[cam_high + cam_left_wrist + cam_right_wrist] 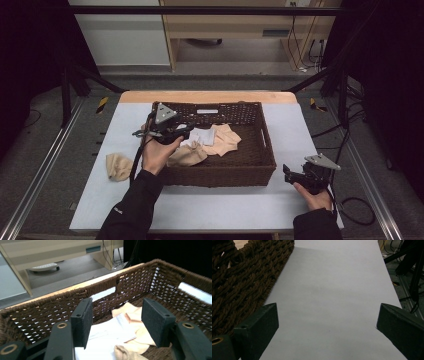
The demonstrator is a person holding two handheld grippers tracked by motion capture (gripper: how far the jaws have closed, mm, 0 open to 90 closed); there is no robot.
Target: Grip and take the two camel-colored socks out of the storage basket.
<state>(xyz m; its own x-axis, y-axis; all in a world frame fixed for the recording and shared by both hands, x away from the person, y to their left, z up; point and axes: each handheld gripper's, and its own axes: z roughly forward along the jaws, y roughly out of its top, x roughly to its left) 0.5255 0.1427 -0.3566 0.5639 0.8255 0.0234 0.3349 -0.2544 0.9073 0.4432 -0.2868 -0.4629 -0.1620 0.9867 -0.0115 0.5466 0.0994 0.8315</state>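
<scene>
A dark brown wicker basket [250, 172] stands mid-table holding several pale garments: beige pieces [223, 140] and a white one [202, 136]. My left gripper [182, 131] hovers over the basket's left end, open, with nothing between its jaws. In the left gripper view its jaws [117, 308] frame the white cloth [110, 335], a beige cloth [133, 315] and the basket's far wall [140, 282]. A beige balled garment [118, 166] lies on the table left of the basket. My right gripper [289, 173] rests low at the basket's right front corner, open and empty [327, 315].
The white tabletop [225, 207] has bare room in front of and to the right of the basket [242, 282]. Metal rails run along both sides of the table, cables lie on the floor at right, and a wooden cabinet stands behind.
</scene>
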